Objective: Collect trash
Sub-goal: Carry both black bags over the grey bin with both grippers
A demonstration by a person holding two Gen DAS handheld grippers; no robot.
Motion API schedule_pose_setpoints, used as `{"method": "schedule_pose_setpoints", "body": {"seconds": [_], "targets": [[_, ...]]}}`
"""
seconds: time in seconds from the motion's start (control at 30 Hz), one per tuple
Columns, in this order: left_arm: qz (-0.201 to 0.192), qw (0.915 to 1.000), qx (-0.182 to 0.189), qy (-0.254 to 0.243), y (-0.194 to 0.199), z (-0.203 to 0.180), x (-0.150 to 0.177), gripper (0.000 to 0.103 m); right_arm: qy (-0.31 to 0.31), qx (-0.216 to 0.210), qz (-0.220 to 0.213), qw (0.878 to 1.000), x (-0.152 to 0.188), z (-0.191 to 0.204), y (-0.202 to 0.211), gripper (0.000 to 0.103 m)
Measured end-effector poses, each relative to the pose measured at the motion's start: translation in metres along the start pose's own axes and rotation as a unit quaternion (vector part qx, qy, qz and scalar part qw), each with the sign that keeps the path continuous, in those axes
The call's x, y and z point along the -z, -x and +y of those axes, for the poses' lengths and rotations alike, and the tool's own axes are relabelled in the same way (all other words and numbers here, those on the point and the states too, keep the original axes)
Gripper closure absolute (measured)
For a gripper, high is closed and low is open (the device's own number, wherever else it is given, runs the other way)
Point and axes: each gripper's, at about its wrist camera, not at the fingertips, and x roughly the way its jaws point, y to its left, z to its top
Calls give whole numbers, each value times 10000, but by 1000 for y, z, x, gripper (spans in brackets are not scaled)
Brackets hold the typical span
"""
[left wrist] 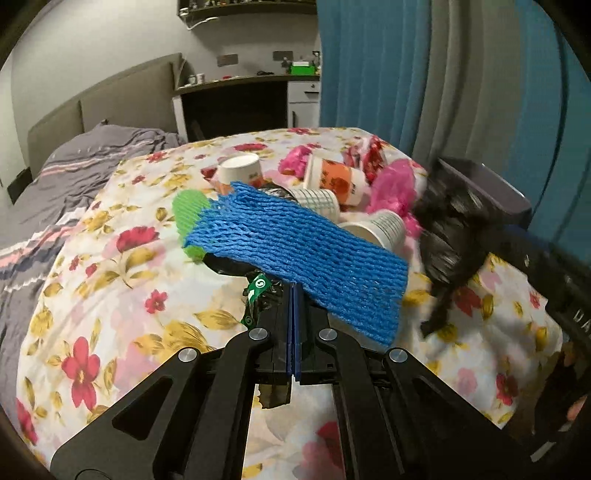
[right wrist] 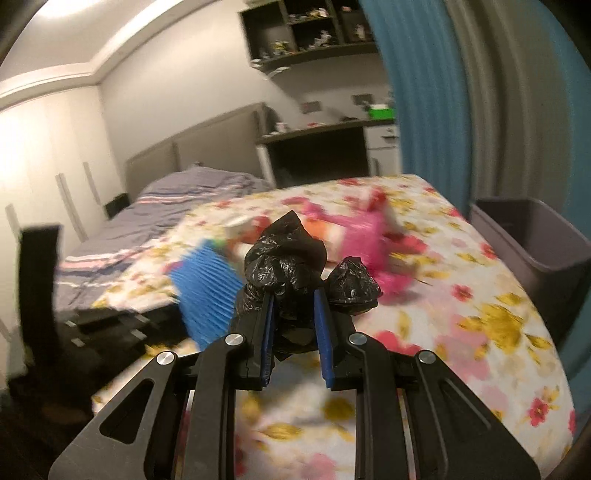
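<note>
My left tool (left wrist: pixel 293 295) pinches the blue net (left wrist: pixel 295 254), right tool (right wrist: pixel 293 314) grips the black bag (right wrist: pixel 284 254); thin net could slip.

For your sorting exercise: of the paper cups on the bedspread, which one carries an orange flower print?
The paper cup with the orange band, lying on its side beside the pink plastic; the others are plain or grey-lined.

Floral-covered bed (left wrist: pixel 110 280), grey headboard (left wrist: pixel 122 96), blue curtain (left wrist: pixel 369 62), wall shelves (right wrist: pixel 306 33)
</note>
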Motion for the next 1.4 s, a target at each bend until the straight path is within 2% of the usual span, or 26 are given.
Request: {"method": "schedule_pose_setpoints", "body": {"seconds": [0.07,0.17,0.27,0.43,0.73,0.93,1.4], "targets": [[-35,10000,15,-51,2,-1,2,103,188,-200,-14,9996,-2,13,-7,81],[-149,9998,128,12,10,3,4,103,285,-302,282,9987,2,23,-28,81],[-309,9992,245,120,22,11,3,103,397,-274,560,9973,13,32,-47,81],[-559,9965,482,391,41,23,-3,103,479,-242,786,9955,20,40,-59,81],[-1213,9898,212,711,80,49,-23,103,503,-151,915,9944,26,38,-63,81],[-1434,9857,123,882,92,60,-31,103,452,-94,815,9956,23,35,-54,81],[-1936,9783,100,732,107,47,-61,103,127,278,46,9995,-6,-9,-2,81]]}}
